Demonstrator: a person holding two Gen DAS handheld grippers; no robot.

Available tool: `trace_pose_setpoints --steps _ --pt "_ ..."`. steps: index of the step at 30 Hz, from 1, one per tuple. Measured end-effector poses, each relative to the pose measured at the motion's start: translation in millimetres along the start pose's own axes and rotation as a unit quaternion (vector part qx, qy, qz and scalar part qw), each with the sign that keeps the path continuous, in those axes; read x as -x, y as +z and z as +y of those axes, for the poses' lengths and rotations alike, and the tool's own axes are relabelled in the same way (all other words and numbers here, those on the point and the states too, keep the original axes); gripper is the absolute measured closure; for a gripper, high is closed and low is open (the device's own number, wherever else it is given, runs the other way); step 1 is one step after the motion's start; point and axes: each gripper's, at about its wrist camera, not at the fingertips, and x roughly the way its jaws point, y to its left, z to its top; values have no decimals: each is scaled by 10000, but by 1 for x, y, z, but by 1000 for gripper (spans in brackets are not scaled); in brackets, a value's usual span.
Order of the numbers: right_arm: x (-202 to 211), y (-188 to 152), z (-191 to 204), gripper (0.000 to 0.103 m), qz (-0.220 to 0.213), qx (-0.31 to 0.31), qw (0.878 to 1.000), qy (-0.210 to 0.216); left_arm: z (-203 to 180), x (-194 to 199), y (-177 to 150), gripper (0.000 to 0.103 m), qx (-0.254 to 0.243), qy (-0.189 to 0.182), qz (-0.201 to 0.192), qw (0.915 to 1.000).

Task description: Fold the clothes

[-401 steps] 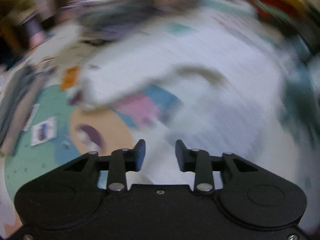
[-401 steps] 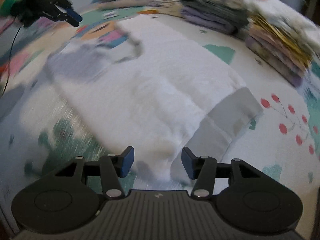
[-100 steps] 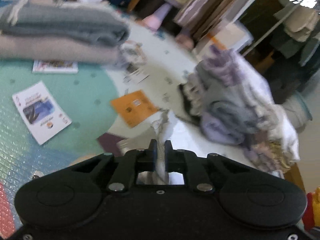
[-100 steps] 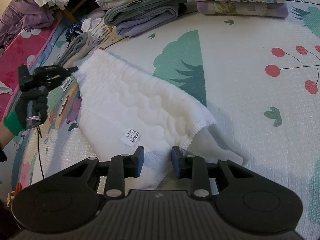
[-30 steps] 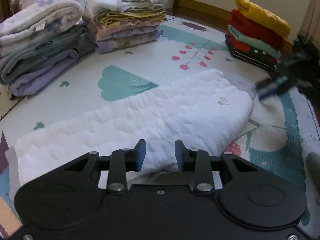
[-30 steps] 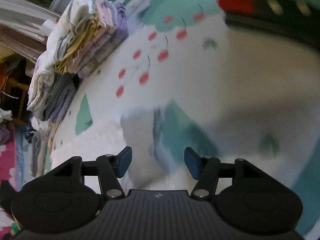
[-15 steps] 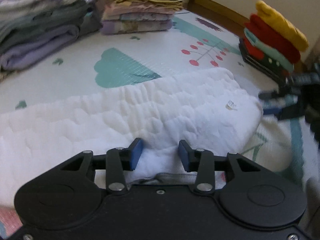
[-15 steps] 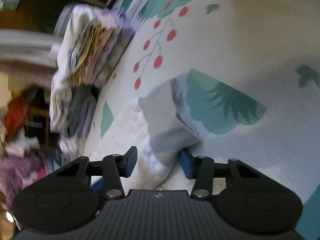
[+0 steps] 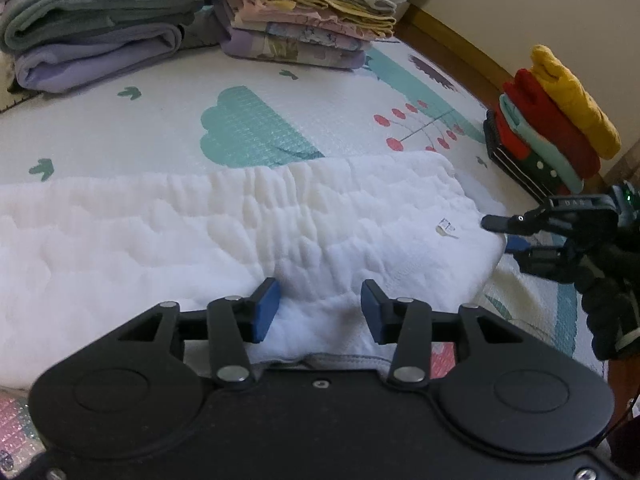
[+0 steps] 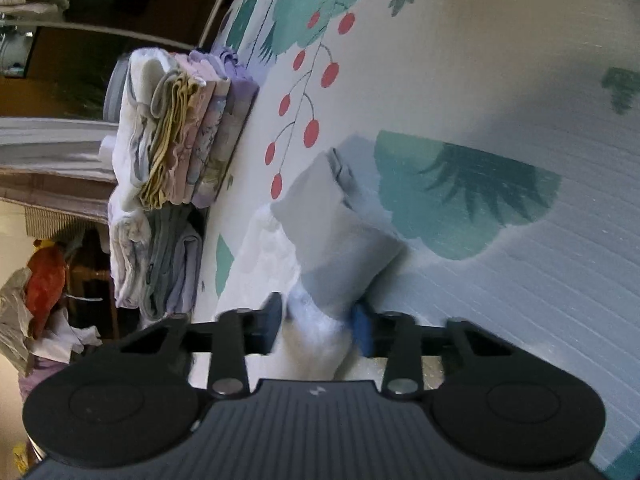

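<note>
Since half a second ago: left tongs (image 9: 320, 312) widened, pads now well apart and astride the near hem of the white quilted garment (image 9: 248, 232), holding nothing. Right tongs (image 10: 316, 322) brought up to the garment's far end, fabric bunched between the blue pads, jaws narrowed around it but not visibly pressed tight; true grip not certain. Seen from the left wrist view, right tongs (image 9: 516, 236) sitting at the garment's right edge, just beside the small tag (image 9: 447, 229).

Garment spread lengthwise on the play mat (image 9: 280, 92), grey lining (image 10: 332, 240) showing at the turned-over end. Folded stacks (image 9: 304, 20) well apart behind it.

Likely risks: only the top layer pinched on the right, so lining slips out and the fold goes crooked; left side closing on too shallow a bite of hem and dropping it mid-lift; uneven pull dragging the whole piece across the mat.
</note>
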Motion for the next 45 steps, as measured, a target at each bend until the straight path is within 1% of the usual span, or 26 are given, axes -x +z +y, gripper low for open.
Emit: trace_pose_setpoints --steps 2,4,6,7,9,10,12,14,16,19,23,25,27,29,31,32,33,34,35,36,37,38,40,41,44,45 --pt "3 5 7 85 -59 144 9999 -33 -1 8 0 60 -86 81 -211 9997" --pt "11 13 17 86 -159 327 9993 -67 1 17 -1 60 -204 341 -417 9983" --pt "22 22 26 86 -306 497 9982 -148 8 25 -2 60 -205 500 -563 9970" --pt "28 27 31 86 -384 656 9969 -218 13 25 -2 60 -192 557 -560 9967" --pt "35 36 40 86 -488 984 9935 -315 22 26 -4 60 -276 897 -520 9942" --pt "39 40 46 86 -542 1165 9910 -364 26 27 -6 60 -231 975 -486 9938" --pt "44 45 60 86 -653 1497 9857 -401 37 29 -8 60 66 993 -399 9942" --pt "50 49 75 86 -763 1826 9792 -435 40 35 -9 60 103 1012 -463 9937" --pt "52 45 98 86 -806 2322 9685 -403 39 37 -9 60 39 1013 -476 9937" --pt "51 32 133 86 -781 2994 9506 -259 43 34 -12 60 62 963 -366 9947" --pt "45 6 182 87 -657 3937 9168 98 50 31 -10 60 239 815 -372 9957" --pt "41 -12 205 87 -533 4426 8942 402 53 33 -8 60 385 730 -364 9959" --pt "35 -33 223 88 -388 4942 8664 610 57 40 -7 60 550 637 -379 9957" --pt "24 -52 236 88 -221 5299 8444 760 63 52 -7 59 878 326 -451 9946" --pt "14 -71 245 88 -74 5642 8213 841 76 72 -10 59 1513 -303 -677 9857" --pt "8 -81 249 88 23 5813 8088 889 84 83 -13 59 1823 -683 -847 9772" --pt "3 -92 251 88 83 6034 7925 881 91 93 -15 55 2078 -1004 -1014 9677" --pt "-2 -103 252 88 139 6255 7753 866 99 103 -19 41 2330 -1320 -1178 9562" --pt "-8 -114 253 88 194 6472 7573 850 104 112 -24 33 2596 -1549 -1314 9441" --pt "-11 -126 252 88 224 6675 7398 817 108 116 -25 26 2786 -1664 -1349 9362" --pt "-15 -137 251 89 250 6873 7218 780 111 120 -27 22 2975 -1779 -1384 9278" --pt "-18 -149 250 89 275 7065 7032 744 114 124 -28 22 3159 -1889 -1412 9190" --pt "-25 -170 248 89 324 7409 6674 677 114 117 -28 21 3391 -1980 -1256 9110" --pt "-27 -182 247 89 332 7588 6470 666 114 110 -29 21 3532 -2028 -1118 9064" --pt "-29 -217 237 89 323 8160 5737 633 114 93 -29 21 3790 -1942 -866 9006" --pt "-30 -228 233 89 325 8327 5493 622 112 95 -25 21 3591 -1866 -882 9102"
